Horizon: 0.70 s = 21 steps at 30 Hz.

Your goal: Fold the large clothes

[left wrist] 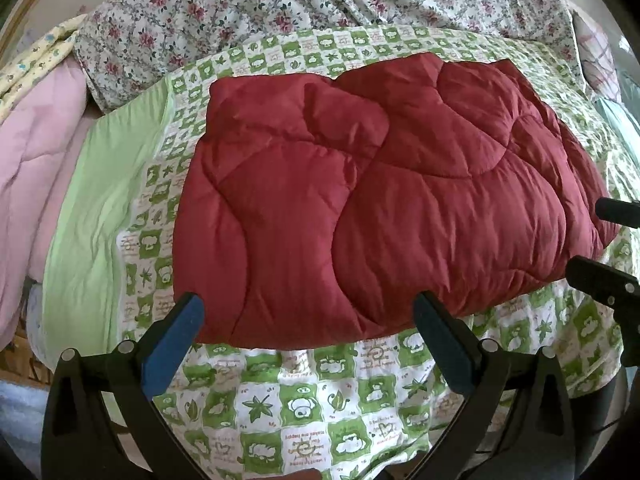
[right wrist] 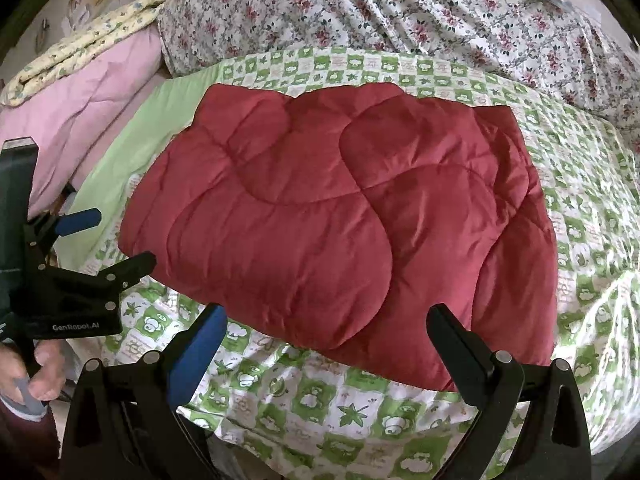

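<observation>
- The red quilted comforter [left wrist: 384, 200] lay folded into a thick rectangle on the green-and-white checked sheet [left wrist: 304, 408], with its near edge just ahead of both grippers.
- The left gripper [left wrist: 308, 320] had its jaws spread wide and held nothing; the right gripper [right wrist: 326, 326] was likewise splayed and empty.
- Judged by its puffy, curved-stitched panels and faintly glossy shell, the comforter would be soft, bulky, fairly light and a little slippery.
- Its near corners looked like the best hold, pinching all layers together.
- Beyond the comforter lay a floral sheet [left wrist: 280, 4]; to the comforter's left sat a pink duvet [right wrist: 92, 92].
</observation>
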{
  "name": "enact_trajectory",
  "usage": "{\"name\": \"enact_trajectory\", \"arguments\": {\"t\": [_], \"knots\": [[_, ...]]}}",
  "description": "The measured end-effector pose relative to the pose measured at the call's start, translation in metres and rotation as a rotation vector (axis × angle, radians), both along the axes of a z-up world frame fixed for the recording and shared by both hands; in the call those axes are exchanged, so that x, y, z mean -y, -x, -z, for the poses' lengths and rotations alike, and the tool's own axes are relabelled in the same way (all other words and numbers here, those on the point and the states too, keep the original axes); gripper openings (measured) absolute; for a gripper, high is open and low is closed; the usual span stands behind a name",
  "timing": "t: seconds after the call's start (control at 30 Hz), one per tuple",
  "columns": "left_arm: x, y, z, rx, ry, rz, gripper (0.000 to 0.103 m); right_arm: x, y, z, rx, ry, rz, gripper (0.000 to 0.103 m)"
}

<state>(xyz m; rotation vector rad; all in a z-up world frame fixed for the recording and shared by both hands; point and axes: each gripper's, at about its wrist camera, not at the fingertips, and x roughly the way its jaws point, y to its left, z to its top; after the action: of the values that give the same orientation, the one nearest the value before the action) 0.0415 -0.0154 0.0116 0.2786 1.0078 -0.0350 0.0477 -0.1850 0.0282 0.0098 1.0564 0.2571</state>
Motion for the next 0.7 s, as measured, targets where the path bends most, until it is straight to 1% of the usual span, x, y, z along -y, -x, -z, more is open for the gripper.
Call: {"name": "enact_trajectory", "arguments": {"t": [0.7], "knots": [[-0.0001, -0.0037, -0.0058, 0.013, 0.015, 0.0, 0.103, -0.0027, -0.0095, -0.0074, 0.02, 0.011, -0.009, 0.101]]}}
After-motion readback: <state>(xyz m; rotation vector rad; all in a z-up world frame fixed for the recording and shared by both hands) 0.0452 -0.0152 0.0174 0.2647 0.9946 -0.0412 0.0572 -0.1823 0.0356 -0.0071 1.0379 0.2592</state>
